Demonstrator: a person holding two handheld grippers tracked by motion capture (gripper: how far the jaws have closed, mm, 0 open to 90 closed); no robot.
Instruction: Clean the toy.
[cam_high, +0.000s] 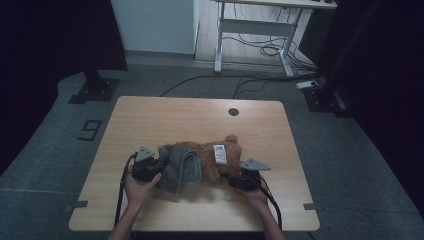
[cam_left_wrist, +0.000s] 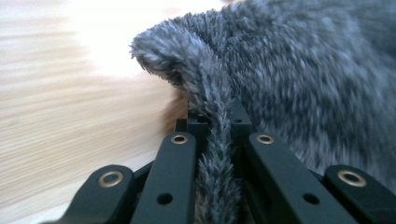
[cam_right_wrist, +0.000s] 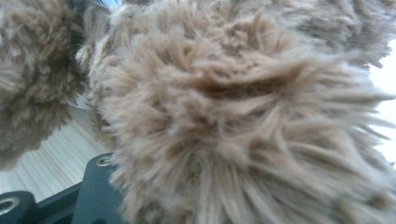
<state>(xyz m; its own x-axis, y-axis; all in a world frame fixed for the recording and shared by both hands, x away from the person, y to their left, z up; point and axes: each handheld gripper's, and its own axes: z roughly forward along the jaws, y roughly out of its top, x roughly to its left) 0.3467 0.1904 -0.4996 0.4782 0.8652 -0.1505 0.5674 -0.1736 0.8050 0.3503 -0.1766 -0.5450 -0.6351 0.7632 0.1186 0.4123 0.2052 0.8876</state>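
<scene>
Two soft things lie together on the near half of the wooden tabletop: a brown plush toy and a grey fleecy cloth. In the high view the cloth is folded and draped over the left end of the toy, its layers hanging down toward the near edge, while the toy stretches to the right with a white label lying on top of it.

The left gripper sits at the left side of the cloth, held by the person's left hand. In the left gripper view its jaws are closed tight on a thin fold of the grey cloth, which runs up between them and curls over to the left above the wood.

The right gripper sits at the near right end of the toy, with the right hand behind it. In the right gripper view long brown fur covers nearly everything ahead of the jaws, and a strip of pale wood shows at the lower left. The fur hides the jaws' tips, so I cannot tell whether they press on the toy or merely stand against it.

A round hole sits near the far edge of the tabletop, well apart from the toy.
</scene>
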